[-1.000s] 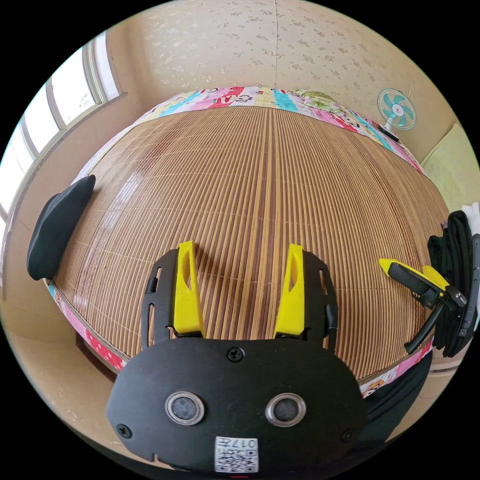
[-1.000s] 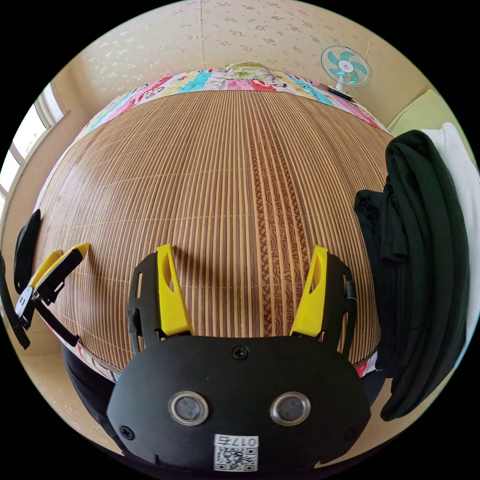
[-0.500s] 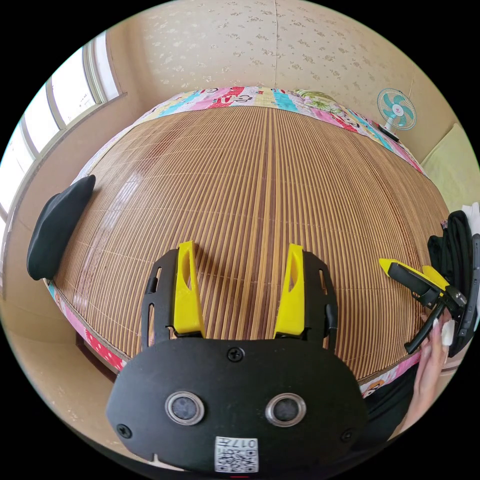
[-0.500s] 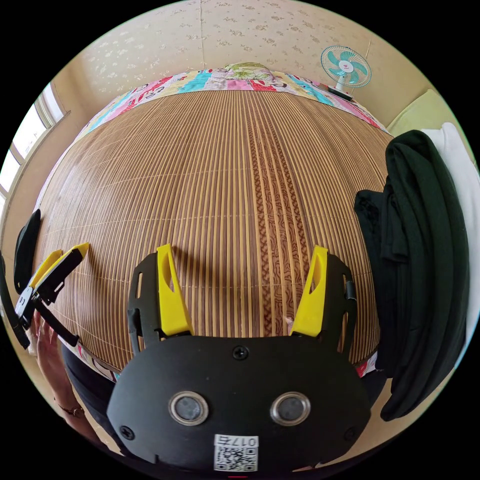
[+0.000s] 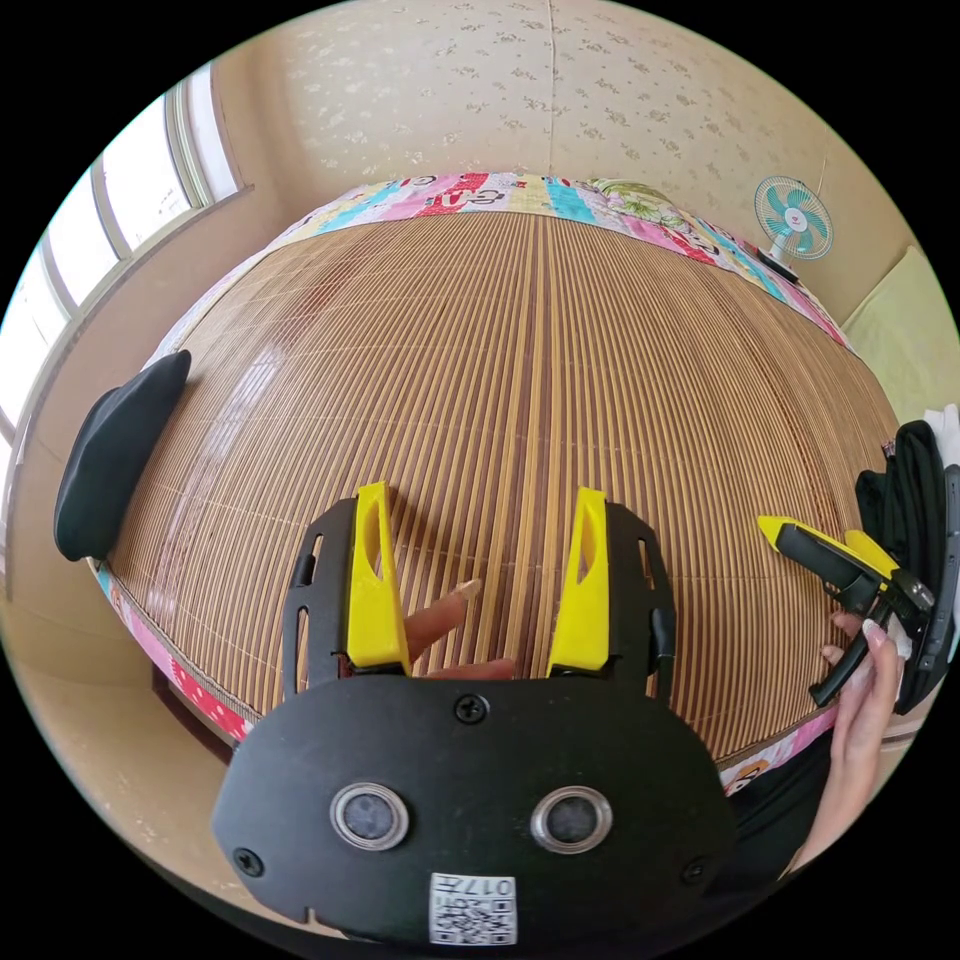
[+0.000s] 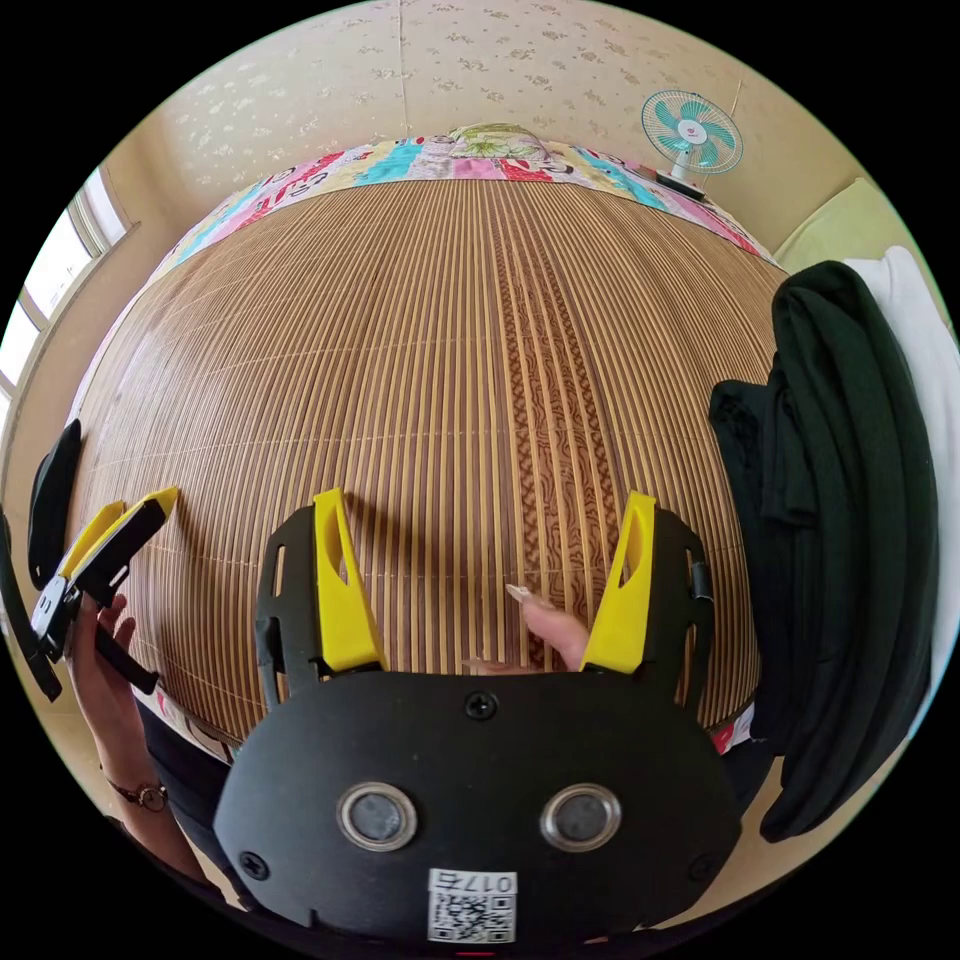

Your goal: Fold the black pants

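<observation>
Both hand-held grippers rest on bamboo mat (image 6: 450, 350), jaws apart, empty | left hand-held gripper (image 5: 478, 585), right hand-held gripper (image 6: 482, 580) | hands reaching in | black pants (image 6: 840, 520) heaped at right edge | advice: grip handles firmly, then pick up waistband first.

Count: two grippers (image 5: 478, 560) (image 6: 485, 565) (jaws apart), two hands (image 5: 862, 690) (image 6: 100, 670), one black clothes pile (image 6: 840, 530) right of right gripper, one fan (image 6: 692, 132), one bamboo mat (image 6: 450, 350).

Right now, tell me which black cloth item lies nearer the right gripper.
The black pants, piled beside the right gripper with white cloth behind; the other black bundle sits past the left gripper.
</observation>
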`<state>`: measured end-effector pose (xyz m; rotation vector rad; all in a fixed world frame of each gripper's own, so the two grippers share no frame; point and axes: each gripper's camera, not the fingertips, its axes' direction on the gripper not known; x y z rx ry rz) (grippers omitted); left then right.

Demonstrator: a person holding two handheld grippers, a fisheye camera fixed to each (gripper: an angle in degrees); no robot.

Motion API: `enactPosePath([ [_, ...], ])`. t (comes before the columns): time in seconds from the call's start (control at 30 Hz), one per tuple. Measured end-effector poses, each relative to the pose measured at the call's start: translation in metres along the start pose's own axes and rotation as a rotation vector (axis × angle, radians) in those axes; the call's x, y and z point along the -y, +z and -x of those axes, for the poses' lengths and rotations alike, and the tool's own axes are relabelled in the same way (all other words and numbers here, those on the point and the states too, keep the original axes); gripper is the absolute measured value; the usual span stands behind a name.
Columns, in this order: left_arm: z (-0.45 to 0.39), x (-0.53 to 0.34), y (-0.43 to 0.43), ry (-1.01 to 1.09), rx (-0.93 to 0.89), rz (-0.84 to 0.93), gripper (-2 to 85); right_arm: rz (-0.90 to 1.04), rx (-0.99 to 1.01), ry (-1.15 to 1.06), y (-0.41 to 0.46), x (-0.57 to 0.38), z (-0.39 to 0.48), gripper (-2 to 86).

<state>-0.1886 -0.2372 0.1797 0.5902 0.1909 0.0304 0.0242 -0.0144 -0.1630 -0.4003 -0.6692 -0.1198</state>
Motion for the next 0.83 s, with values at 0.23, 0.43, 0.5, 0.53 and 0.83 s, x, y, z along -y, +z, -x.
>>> enactPosePath([
  [0.23,-0.006,0.005,-0.003,-0.019,0.0,0.012,24.1,0.004,0.0,0.0,-0.001,0.003,0.003,35.0],
  [0.43,-0.006,-0.018,-0.043,-0.058,-0.157,0.002,16.2,0.044,0.019,-0.027,-0.009,0.004,-0.002,30.1],
  [0.5,-0.005,-0.042,-0.077,-0.062,-0.295,-0.067,15.9,-0.016,0.052,-0.015,-0.033,-0.005,-0.013,22.9],
  [0.53,-0.005,-0.048,-0.087,-0.063,-0.314,-0.088,16.1,-0.119,0.091,-0.025,-0.062,-0.019,-0.021,18.7],
  [0.83,-0.057,-0.088,-0.204,0.18,-0.47,-0.348,15.2,-0.812,-0.373,0.29,-0.307,-0.134,-0.192,13.7],
])
